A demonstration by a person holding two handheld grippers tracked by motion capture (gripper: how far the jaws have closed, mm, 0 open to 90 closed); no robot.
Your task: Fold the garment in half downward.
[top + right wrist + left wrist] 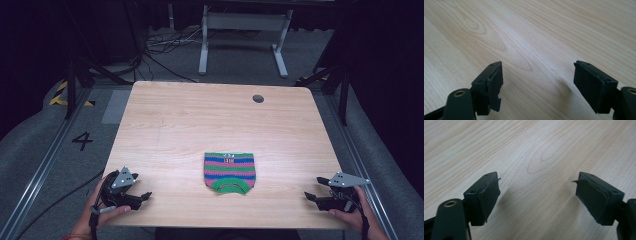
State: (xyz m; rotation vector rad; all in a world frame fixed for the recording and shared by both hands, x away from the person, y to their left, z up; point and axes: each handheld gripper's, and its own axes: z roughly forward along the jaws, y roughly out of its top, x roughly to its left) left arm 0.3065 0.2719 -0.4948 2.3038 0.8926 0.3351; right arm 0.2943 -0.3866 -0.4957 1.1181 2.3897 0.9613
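left gripper (pixel 142 196) – jaws wide apart, empty, near table (pixel 175 115) corner | striped knit garment (pixel 229 172) – flat, centre-front, well apart from both | right gripper (pixel 311 197) – spread, empty | I'd approach low, taking opposite edges evenly

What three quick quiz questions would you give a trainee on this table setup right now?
1. True or false: the left gripper is shut on the striped knit garment.
2. Which lies nearer the table's far edge: the garment or the round hole?
3. Multiple choice, the right gripper's jaws are: A open and empty, B shut, C holding cloth.

Key: 1 false; it is open, apart from the garment. 2 the round hole. 3 A.
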